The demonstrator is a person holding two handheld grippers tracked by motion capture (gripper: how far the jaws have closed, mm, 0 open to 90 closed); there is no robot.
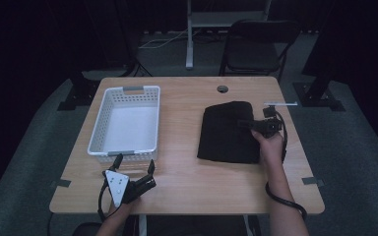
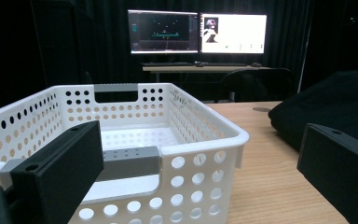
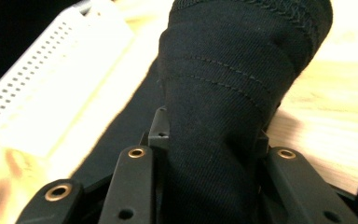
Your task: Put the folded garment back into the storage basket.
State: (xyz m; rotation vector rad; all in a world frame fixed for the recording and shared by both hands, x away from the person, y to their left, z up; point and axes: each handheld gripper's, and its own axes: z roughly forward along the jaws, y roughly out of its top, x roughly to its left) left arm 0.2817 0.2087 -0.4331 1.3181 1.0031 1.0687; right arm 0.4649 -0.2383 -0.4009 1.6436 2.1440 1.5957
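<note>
A white perforated basket (image 1: 126,123) with grey handles sits on the wooden table (image 1: 187,172); a black folding chair (image 1: 256,46) stands behind, two lit monitors (image 2: 198,31) beyond

Basket (image 1: 125,123) on the table's (image 1: 187,189) left half, folded cloth (image 1: 226,132) on the right half, well apart from it. Left gripper (image 1: 134,167) just in front of the basket's near wall. Right gripper (image 1: 246,124) at the cloth's right edge, a fold clamped between its jaws. Chair (image 1: 256,46) behind the table, monitors (image 2: 198,31) further back.
</note>
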